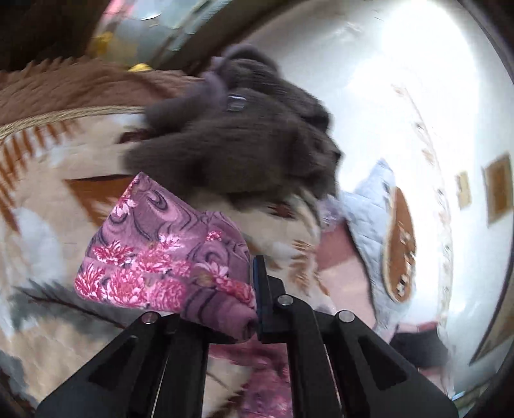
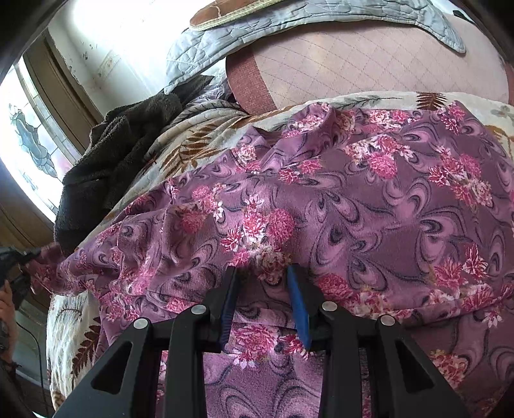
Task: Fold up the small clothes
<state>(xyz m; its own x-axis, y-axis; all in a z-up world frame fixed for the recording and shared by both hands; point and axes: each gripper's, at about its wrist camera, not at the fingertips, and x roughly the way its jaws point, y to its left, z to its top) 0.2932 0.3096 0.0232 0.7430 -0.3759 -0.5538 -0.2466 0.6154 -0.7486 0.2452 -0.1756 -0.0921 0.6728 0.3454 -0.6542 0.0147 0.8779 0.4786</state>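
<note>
A purple garment with pink flowers (image 2: 369, 199) lies spread over a beige leaf-patterned blanket (image 2: 189, 135). My right gripper (image 2: 261, 276) sits at its near edge with blue-padded jaws parted around a bunched fold of the cloth. In the left wrist view my left gripper (image 1: 253, 289) is shut on a corner of the same purple floral garment (image 1: 160, 244) and holds it lifted above the blanket (image 1: 41, 231). The left gripper also shows at the far left of the right wrist view (image 2: 19, 267), holding the garment's far end.
A dark grey fuzzy garment (image 1: 244, 141) lies on the blanket beyond the floral one; it also shows in the right wrist view (image 2: 109, 160). A light blue quilt (image 2: 289, 29) and pink cushion (image 2: 369, 67) lie behind. A window (image 2: 32, 144) is at the left.
</note>
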